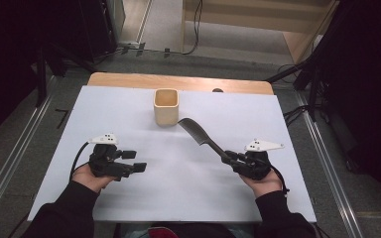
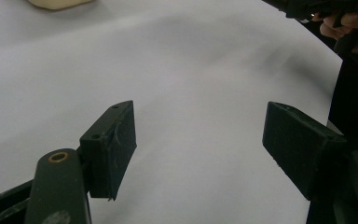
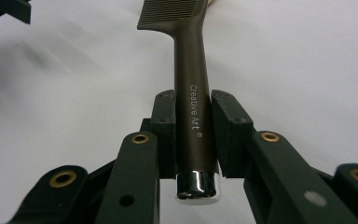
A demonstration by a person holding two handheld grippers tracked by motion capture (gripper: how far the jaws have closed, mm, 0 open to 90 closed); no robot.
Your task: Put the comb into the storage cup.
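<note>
Jaws of right gripper (image 1: pixel 226 157) clamp comb (image 1: pixel 197 131) handle, its long axis pointing upper-left toward cup (image 1: pixel 166 106); left gripper (image 1: pixel 135 161) spread, idle.

left gripper (image 1: pixel 138 161) fingers spread | right gripper (image 1: pixel 226 157) fingers clamped, both low

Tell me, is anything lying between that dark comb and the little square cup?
Nothing visible. The dark comb, clamped by its handle in the right gripper, points at the cream square cup with only bare white table cover between them. The left gripper sits open, well aside.
</note>
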